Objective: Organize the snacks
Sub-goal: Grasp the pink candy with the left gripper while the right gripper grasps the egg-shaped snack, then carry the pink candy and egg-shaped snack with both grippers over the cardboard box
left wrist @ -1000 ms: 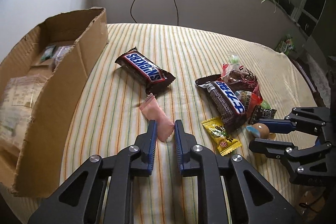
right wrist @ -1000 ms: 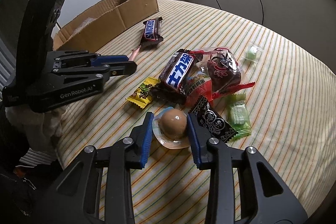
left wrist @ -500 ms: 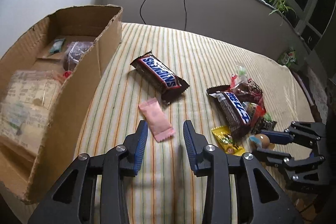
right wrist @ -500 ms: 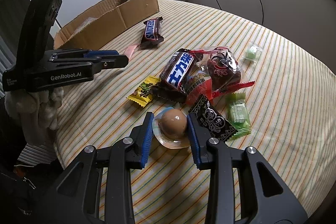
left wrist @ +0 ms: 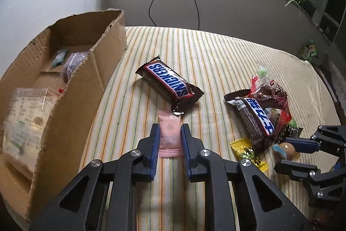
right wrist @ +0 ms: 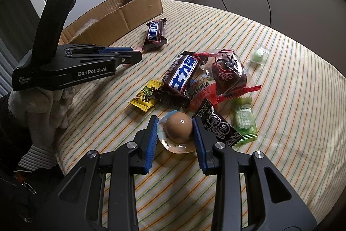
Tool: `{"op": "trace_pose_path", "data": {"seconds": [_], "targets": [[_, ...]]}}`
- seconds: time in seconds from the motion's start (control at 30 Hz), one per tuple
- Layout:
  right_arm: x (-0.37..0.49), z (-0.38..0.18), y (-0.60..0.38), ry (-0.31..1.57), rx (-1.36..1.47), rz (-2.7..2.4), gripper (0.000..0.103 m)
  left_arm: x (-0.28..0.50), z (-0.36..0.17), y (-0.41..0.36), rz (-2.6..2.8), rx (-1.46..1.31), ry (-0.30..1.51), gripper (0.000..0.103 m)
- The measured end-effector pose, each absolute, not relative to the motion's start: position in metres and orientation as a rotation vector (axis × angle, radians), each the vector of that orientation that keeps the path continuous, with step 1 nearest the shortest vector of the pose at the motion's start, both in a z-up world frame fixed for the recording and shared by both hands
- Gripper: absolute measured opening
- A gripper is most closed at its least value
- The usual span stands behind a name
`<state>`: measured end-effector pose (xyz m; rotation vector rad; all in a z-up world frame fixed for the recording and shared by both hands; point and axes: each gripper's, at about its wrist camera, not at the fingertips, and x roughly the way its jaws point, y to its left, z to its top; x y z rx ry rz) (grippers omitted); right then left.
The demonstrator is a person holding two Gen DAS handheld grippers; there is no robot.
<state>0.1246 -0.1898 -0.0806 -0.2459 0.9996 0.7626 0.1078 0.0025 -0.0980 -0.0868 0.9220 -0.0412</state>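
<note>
Judging by the table, you're early on: your left gripper [left wrist: 170, 141] pinches the pink sachet [left wrist: 169, 133], your right gripper [right wrist: 174, 130] clasps the packed egg [right wrist: 178, 127], several snacks lie outside the cardboard box [left wrist: 90, 81].

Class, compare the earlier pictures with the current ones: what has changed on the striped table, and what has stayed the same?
The left claw let go of the pink sachet, opened, and its jaws have just been closing again on the sachet, now gripped square and lengthwise between its pads. The right claw stayed clamped on the packaged egg. The Snickers bar, the cardboard box and the snack pile did not move.
</note>
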Motion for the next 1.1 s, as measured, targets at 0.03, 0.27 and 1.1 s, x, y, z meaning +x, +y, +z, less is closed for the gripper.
{"op": "trace_pose_path", "data": {"seconds": [0.03,0.27,1.1], "targets": [[0.125,-0.081,-0.19,0.999,-0.247,0.763,0.033,0.106,-0.097,0.003,-0.042,-0.09,0.92,0.018],[0.119,-0.073,-0.191,0.977,-0.255,0.753,0.033,0.095,-0.086,0.01,-0.062,-0.107,0.892,0.018],[0.137,-0.001,-0.111,0.808,-0.307,0.82,0.033,0.054,-0.025,0.1,0.056,-0.16,0.716,0.018]]}}
